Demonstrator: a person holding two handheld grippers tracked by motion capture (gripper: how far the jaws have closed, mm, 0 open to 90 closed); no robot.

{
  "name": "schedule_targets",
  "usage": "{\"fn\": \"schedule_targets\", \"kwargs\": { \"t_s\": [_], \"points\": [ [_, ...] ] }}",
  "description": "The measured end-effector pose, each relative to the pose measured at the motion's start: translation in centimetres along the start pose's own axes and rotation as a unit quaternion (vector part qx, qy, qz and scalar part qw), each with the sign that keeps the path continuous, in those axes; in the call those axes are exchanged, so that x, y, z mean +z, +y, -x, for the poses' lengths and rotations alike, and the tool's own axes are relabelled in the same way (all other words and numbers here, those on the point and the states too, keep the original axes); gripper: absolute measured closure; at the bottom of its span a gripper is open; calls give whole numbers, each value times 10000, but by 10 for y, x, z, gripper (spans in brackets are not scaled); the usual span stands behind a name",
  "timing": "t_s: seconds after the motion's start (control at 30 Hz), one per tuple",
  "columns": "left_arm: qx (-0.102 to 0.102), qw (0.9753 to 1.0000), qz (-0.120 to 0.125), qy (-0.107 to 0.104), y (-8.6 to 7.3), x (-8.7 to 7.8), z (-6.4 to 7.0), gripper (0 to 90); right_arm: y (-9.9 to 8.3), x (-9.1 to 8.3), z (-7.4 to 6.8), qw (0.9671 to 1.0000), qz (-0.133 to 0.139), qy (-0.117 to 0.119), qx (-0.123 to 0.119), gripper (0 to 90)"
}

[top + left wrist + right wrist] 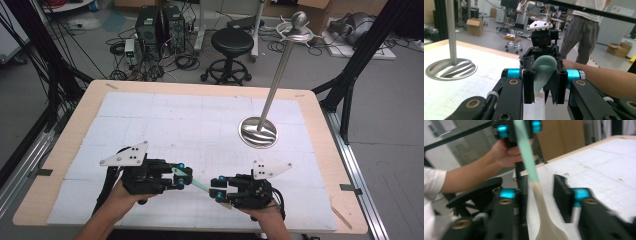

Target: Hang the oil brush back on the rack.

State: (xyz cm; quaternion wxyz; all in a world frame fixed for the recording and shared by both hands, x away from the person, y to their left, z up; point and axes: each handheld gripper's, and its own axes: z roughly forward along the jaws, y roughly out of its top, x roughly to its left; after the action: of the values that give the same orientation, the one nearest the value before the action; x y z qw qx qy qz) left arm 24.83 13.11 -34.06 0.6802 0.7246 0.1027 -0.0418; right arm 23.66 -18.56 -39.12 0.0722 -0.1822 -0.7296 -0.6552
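Spoon (196, 183): mint-green handle, cream bowl end; held above the near middle of the worktop (60, 150), spanning the gap between both tools.

Left tool (183, 176): jaws closed on the spoon's green end, seen clamped between the black pads in the left gripper view (544, 72).

Right tool (216, 188): jaws stand apart, the spoon (536, 195) passing between them; its cream part lies beside the left pad, contact unclear through blur.

Stand (258, 132): round steel base with upright pole, on the worktop's far right, well apart from both tools.
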Motion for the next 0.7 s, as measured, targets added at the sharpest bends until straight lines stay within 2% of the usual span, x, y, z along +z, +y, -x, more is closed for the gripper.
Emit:
{"fn": "schedule_targets", "kwargs": {
  "t_s": [0.13,0.23,0.33,0.47,0.53,0.7],
  "points": [
    [29,9998,-130,164,4,1,2,756,9,2,-9,9987,-112,-415,-285,543],
    [38,9988,-296,387,6,2,3,755,16,6,-17,9962,-169,-670,-535,548],
    [-13,9982,-375,465,7,3,3,755,20,13,-26,9903,-510,-913,-916,578],
    [-50,9980,-412,480,8,4,3,755,22,25,-31,9829,-896,-1121,-1152,607],
    [-42,9980,-417,462,8,5,3,755,23,28,-31,9814,-998,-1123,-1195,632],
    [-40,9983,-435,378,11,7,5,755,24,33,-28,9821,-1078,-923,-1241,772]
  ]
}}
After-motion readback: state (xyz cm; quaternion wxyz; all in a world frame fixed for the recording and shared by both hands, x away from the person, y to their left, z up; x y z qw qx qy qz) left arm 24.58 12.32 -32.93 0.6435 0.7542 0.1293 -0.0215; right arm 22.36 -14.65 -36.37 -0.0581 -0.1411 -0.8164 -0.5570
